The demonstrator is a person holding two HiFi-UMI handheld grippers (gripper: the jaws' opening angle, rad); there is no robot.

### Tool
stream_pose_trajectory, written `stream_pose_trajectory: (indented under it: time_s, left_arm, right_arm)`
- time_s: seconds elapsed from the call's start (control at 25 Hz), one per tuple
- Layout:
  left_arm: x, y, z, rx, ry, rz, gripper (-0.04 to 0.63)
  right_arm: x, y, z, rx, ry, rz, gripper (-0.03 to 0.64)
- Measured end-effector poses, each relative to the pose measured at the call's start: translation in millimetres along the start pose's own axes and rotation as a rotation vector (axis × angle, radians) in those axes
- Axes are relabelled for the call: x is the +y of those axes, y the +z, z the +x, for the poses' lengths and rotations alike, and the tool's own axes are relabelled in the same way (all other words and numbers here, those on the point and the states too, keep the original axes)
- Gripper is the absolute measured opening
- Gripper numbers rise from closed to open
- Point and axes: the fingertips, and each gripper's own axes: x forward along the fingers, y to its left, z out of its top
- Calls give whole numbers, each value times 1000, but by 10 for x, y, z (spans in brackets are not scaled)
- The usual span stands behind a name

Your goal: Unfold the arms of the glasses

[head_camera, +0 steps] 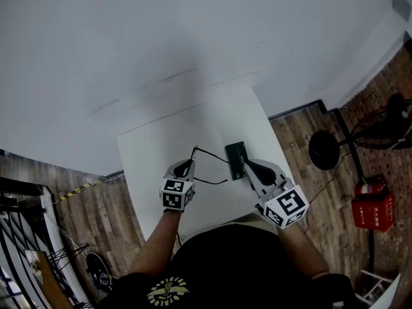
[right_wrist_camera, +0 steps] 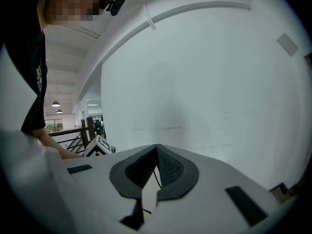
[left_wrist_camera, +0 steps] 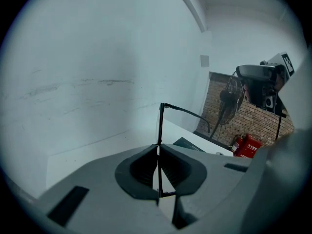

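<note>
While left tongs (left_wrist_camera: pixel 157 146) and right tongs (right_wrist_camera: pixel 156 148) pinch the thin black wire glasses (left_wrist_camera: pixel 160 126), hold left steady, swing right outward slowly.

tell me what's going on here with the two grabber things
A person stands at a white table with tongs in each hand. The left tongs are shut on the frame of a pair of thin black glasses, and one arm of the glasses already juts out sideways. The right tongs are shut on another thin black part, apparently the other arm. A dark green case lies on the table beside them.
</note>
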Motion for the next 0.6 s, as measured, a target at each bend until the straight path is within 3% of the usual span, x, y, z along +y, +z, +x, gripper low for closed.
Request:
stream_pose_trajectory:
  time_s: [0.32, 0.6]
  left_arm:
    - [-43, 220, -142, -75, 32, -14, 23]
    - [-98, 650, -494, -242, 76, -30, 23]
  right_arm:
    - [-47, 62, -59, -18, 11, -2, 0]
    - [-76, 103, -87, -34, 35, -8, 0]
